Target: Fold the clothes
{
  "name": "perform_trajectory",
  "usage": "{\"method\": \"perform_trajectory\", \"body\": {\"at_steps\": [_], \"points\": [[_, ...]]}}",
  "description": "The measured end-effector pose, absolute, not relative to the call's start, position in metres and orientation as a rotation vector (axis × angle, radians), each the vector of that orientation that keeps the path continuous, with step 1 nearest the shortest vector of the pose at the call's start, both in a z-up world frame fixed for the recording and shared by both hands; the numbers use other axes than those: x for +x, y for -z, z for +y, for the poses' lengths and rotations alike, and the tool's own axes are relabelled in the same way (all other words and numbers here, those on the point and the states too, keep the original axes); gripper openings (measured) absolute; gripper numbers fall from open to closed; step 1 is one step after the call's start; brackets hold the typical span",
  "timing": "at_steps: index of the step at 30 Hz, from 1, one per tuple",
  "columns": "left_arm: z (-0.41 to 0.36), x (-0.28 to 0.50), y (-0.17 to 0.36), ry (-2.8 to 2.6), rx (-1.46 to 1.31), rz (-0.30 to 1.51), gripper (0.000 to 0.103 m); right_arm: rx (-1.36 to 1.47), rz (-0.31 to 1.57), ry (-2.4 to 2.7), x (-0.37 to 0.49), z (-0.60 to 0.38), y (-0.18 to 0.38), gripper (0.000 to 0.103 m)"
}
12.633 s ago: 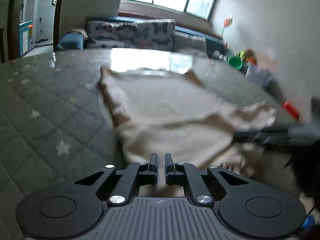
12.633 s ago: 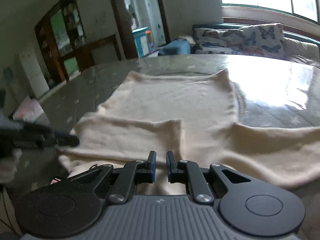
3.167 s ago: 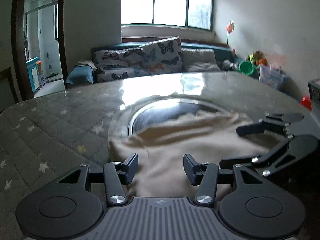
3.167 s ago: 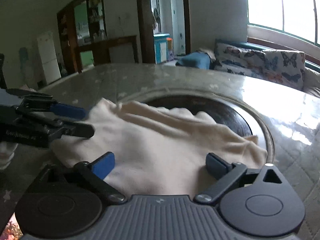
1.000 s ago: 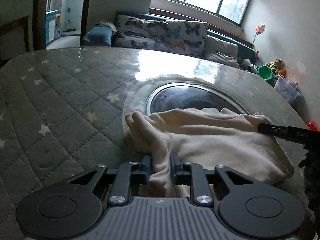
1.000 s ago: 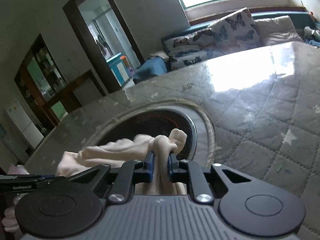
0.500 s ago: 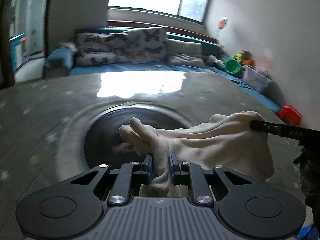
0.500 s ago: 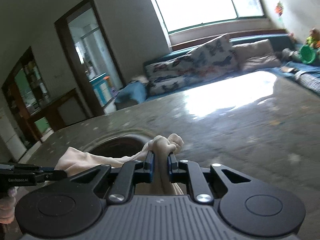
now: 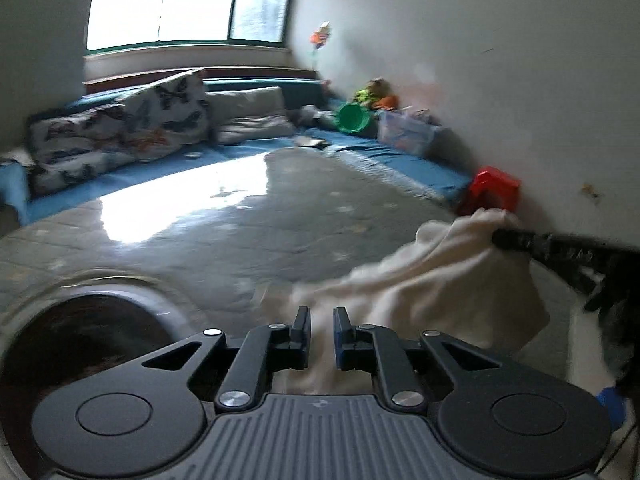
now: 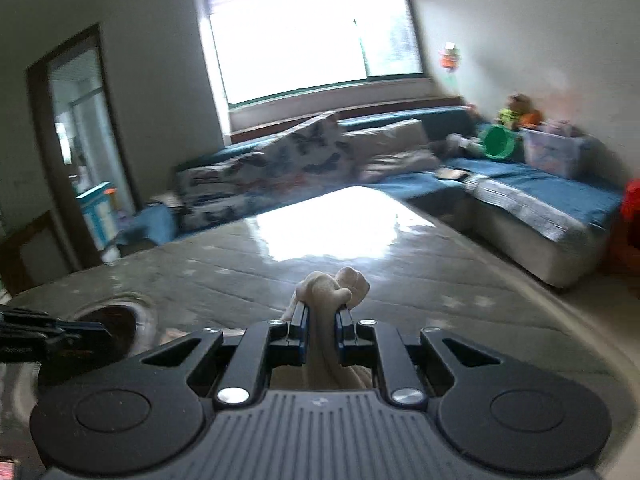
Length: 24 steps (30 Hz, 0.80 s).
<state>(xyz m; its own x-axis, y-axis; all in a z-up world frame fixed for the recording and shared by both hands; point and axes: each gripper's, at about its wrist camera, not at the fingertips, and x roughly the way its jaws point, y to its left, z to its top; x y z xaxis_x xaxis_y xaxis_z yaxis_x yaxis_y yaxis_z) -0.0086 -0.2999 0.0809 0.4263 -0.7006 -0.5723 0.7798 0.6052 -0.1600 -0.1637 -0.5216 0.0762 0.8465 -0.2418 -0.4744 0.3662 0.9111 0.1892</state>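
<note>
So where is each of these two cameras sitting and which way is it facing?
Left wrist: on the left gripper, looking along its fingers over the quilted table toward the sofa; jaws closing on the cream garment.
Right wrist: on the right gripper, facing the window; jaws clamp a bunched fold.
Shared: garment, table, sofa, green bowl, and each shows the other gripper.

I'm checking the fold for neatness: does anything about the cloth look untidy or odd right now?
Yes. The cream garment is bunched, not flat: it hangs in loose wrinkles between the left gripper and right gripper, with a crumpled knot of fabric poking above the right one's fingers. Motion blur hides finer detail.
</note>
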Motion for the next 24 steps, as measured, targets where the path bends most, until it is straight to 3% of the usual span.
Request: {"method": "perform_trajectory", "body": {"at_steps": [7,9,12,16,18,22,24], "points": [[-0.308,-0.012,-0.059,0.907,0.196,0.677,0.015,0.199,0.510,0.430,-0.178,-0.532,-0.053,0.024],[-0.298,-0.012,-0.057,0.880,0.211,0.678,0.017,0.196,0.507,0.437,-0.177,-0.531,-0.051,0.047],[-0.291,-0.007,-0.052,0.857,0.186,0.709,0.018,0.193,0.516,0.437,-0.173,-0.527,-0.048,0.048],[-0.289,-0.012,-0.045,0.875,0.160,0.751,0.035,0.216,0.529,0.435,-0.170,-0.519,-0.042,0.048],[-0.292,-0.017,-0.041,0.888,0.179,0.754,0.044,0.198,0.536,0.397,-0.169,-0.508,-0.039,0.054],[-0.298,-0.027,-0.032,0.891,0.200,0.776,0.043,0.183,0.565,0.350,-0.171,-0.489,-0.028,0.055],[-0.299,-0.029,-0.027,0.894,0.209,0.787,0.032,0.157,0.581,0.336,-0.172,-0.477,-0.021,0.055]]}}
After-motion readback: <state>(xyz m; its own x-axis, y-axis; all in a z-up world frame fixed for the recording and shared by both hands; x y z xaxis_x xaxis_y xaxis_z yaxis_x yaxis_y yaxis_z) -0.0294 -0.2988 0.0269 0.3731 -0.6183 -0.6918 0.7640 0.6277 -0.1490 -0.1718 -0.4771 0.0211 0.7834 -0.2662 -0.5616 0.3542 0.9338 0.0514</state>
